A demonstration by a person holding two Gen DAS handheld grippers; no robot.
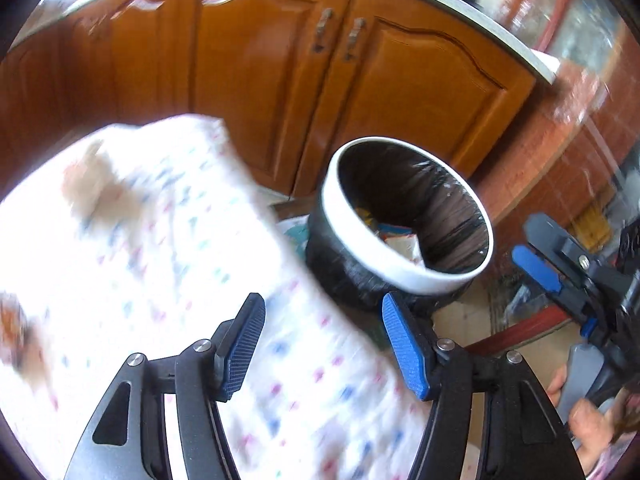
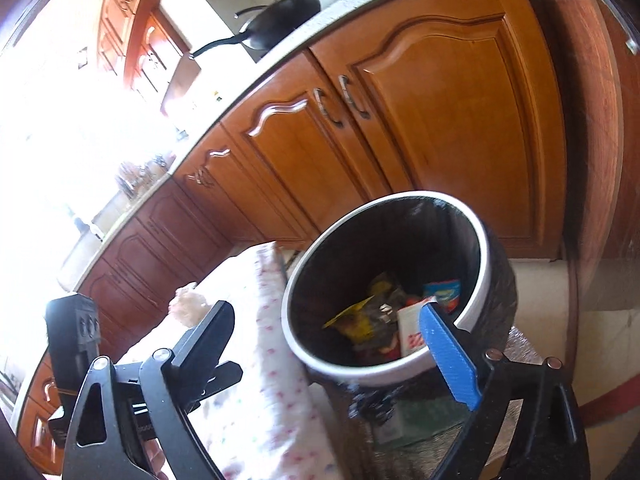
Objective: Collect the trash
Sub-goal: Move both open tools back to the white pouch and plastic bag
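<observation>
A round trash bin (image 1: 404,276) with a white rim and black liner stands on the floor beside the table; it also shows in the right wrist view (image 2: 316,352). Several wrappers and a white carton (image 2: 410,334) lie inside it. My left gripper (image 1: 324,344) is open and empty above the table with the patterned white cloth (image 1: 160,280). My right gripper (image 2: 326,332) is open and empty, held over the bin's near rim; it also shows at the right of the left wrist view (image 1: 560,264). Blurred brownish scraps (image 1: 96,184) lie on the cloth.
Wooden kitchen cabinets (image 2: 400,120) stand close behind the bin, with a counter and a black pan (image 2: 280,20) on top. The table's cloth edge (image 2: 272,320) touches the bin's left side. Tiled floor (image 1: 560,168) lies to the right.
</observation>
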